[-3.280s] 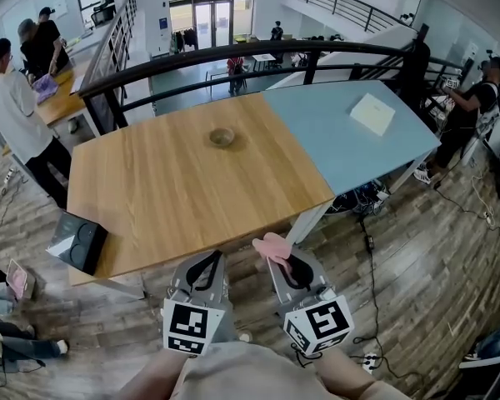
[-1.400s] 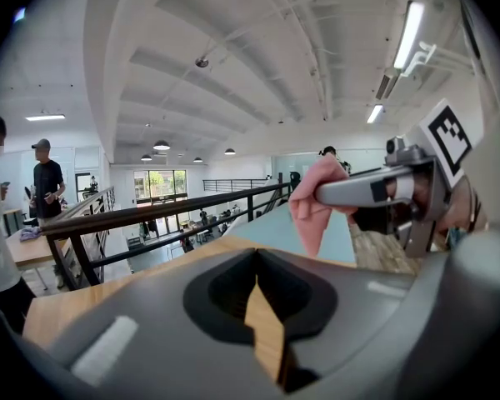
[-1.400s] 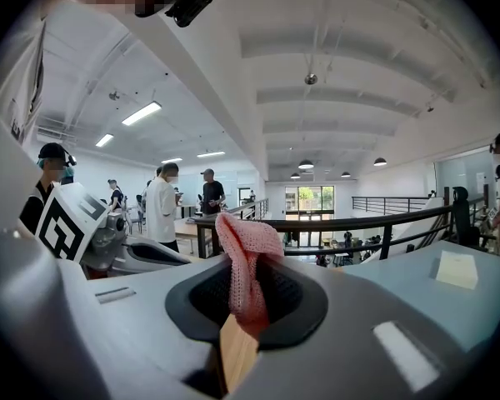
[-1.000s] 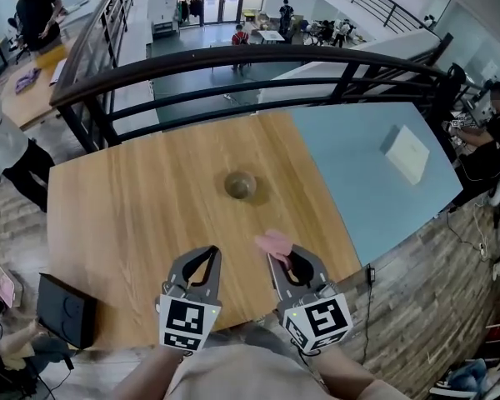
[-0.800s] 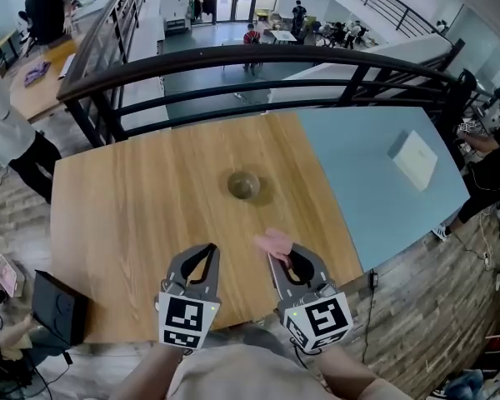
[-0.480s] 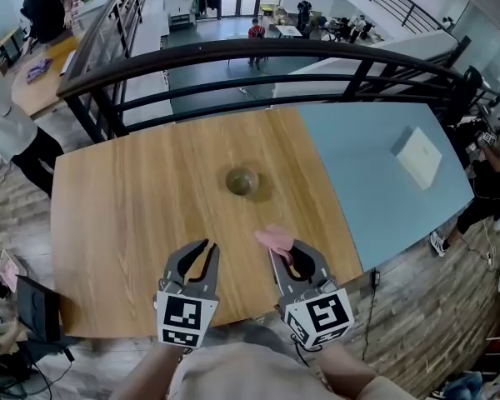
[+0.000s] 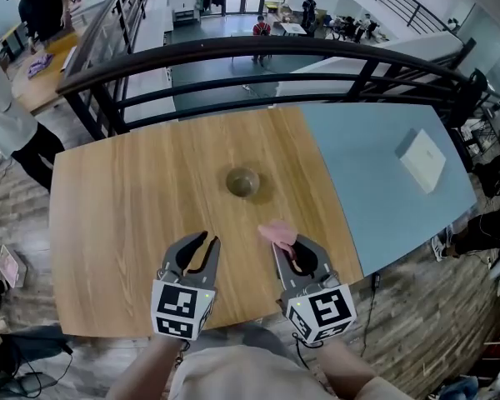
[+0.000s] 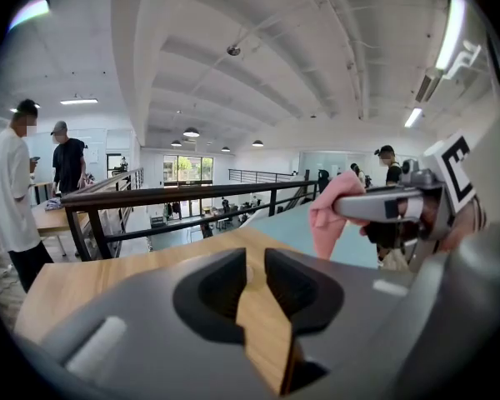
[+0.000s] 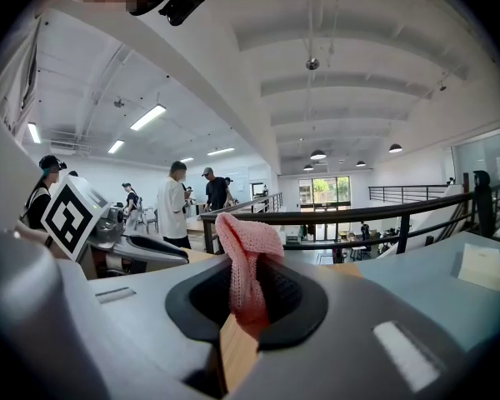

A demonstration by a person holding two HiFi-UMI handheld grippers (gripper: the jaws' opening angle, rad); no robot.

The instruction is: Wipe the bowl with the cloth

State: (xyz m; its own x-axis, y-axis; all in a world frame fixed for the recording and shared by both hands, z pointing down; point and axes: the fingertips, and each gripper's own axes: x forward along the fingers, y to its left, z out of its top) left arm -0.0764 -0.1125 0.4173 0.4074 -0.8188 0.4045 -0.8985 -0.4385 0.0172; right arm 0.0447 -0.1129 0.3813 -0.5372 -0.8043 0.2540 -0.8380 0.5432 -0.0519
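A small greenish bowl [image 7: 242,181] stands alone in the middle of the wooden table [image 7: 117,207]. My right gripper [image 7: 284,242] is shut on a pink cloth [image 7: 277,232], [image 9: 243,267] that sticks up from its jaws. It hovers over the table's near edge, well short of the bowl. My left gripper [image 7: 205,245] is beside it on the left, equally far from the bowl. Its jaws have just been opening and stand apart with nothing between them; in the left gripper view [image 8: 255,265] only bare wood shows through the gap. The right gripper's pink cloth [image 8: 332,215] also shows there.
The table's right part is light blue [image 7: 375,182], with a white flat box [image 7: 422,160] lying on it. A black railing [image 7: 258,50] runs just beyond the far edge. People [image 7: 4,119] stand at the far left by another table.
Both grippers have moved forward over the table's near edge, towards the bowl. The left jaws, shut a second ago, have parted. The right gripper keeps its hold on the cloth.
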